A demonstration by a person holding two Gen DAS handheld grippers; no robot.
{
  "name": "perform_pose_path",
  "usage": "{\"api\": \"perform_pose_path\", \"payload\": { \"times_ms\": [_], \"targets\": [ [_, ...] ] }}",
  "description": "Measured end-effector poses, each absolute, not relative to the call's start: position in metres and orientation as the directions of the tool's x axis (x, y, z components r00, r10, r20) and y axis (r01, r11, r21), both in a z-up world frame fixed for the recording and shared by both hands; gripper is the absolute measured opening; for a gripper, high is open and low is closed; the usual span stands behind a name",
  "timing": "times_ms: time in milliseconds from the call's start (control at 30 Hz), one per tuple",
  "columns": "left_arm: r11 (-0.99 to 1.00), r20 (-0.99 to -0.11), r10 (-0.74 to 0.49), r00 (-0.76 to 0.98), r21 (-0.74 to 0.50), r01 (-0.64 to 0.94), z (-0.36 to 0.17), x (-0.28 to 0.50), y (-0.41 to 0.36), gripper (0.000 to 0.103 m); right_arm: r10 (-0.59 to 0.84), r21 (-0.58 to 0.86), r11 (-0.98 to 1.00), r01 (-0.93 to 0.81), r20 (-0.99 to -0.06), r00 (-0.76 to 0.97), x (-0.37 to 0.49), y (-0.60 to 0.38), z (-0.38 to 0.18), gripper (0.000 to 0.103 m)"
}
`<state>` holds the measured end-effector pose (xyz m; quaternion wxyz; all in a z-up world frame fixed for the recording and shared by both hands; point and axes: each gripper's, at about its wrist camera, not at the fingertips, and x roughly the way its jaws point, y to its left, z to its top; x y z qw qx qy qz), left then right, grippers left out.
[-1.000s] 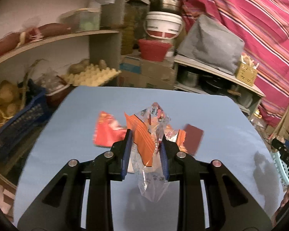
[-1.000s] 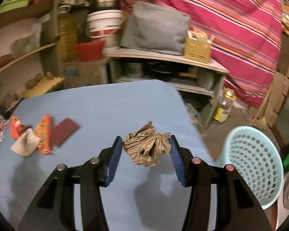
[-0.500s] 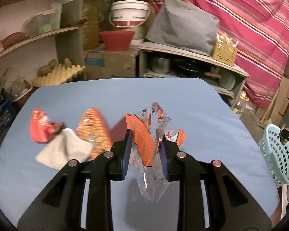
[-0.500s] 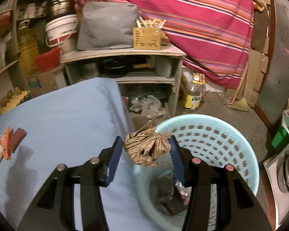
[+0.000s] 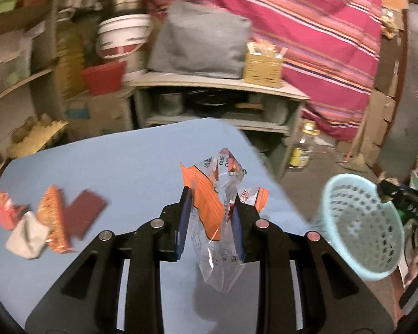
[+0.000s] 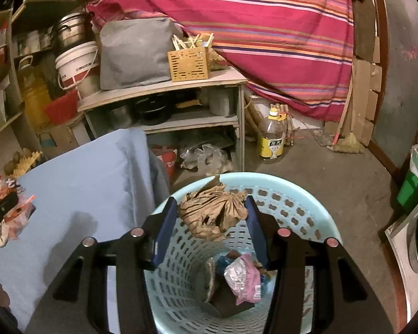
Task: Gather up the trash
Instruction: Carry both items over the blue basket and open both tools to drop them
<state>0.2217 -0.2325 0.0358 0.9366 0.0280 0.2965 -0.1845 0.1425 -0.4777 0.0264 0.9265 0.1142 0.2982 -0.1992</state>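
My right tongs (image 6: 212, 217) pinch light crumpled paper (image 6: 213, 213) over the bin (image 6: 306, 214), left tongs (image 5: 209, 217) clamp a slippery wrapper (image 5: 217, 211) mid-body, bin at 3 o'clock.

A dim storeroom has a grey concrete floor (image 6: 334, 172), a red striped cloth (image 6: 264, 27) hanging behind a wooden shelf unit (image 6: 164, 89), and a blue-covered table (image 5: 125, 161).

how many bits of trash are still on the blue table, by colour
red wrapper: 1
orange wrapper: 1
dark maroon wrapper: 1
white crumpled piece: 1
total on the table: 4
The orange and clear bag in the left gripper and the brown paper wad in the right gripper are not counted.
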Motion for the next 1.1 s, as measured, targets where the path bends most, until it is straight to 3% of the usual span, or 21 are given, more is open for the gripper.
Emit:
{"api": "perform_pose_path", "payload": {
  "times_ms": [267,600,767,833,933,1100],
  "targets": [
    [0.872,-0.566,-0.451,0.69,-0.117,0.475,0.032,0.207,-0.319,0.026,-0.316,0.114,0.872,0.475,-0.611,0.726,0.128,-0.514,0.019,0.05],
    [0.8,-0.606,-0.522,0.601,-0.102,0.592,0.013,0.185,-0.401,0.029,-0.333,0.168,0.83,0.532,-0.616,0.714,0.11,-0.553,0.012,0.05],
    [0.789,-0.608,-0.52,0.599,-0.075,0.609,0.008,0.179,-0.415,0.044,-0.337,0.186,0.813,0.552,-0.624,0.705,0.102,-0.568,0.008,0.05],
    [0.793,-0.616,-0.511,0.599,-0.071,0.605,0.007,0.179,-0.418,0.06,-0.337,0.189,0.81,0.556,-0.626,0.703,0.102,-0.57,0.007,0.05],
    [0.797,-0.604,-0.51,0.613,-0.063,0.601,0.01,0.178,-0.418,0.076,-0.333,0.189,0.812,0.552,-0.626,0.705,0.102,-0.57,0.007,0.05],
    [0.82,-0.578,-0.49,0.652,-0.053,0.569,0.018,0.176,-0.399,0.094,-0.325,0.185,0.821,0.54,-0.626,0.709,0.104,-0.565,0.007,0.05]
  ]
}}
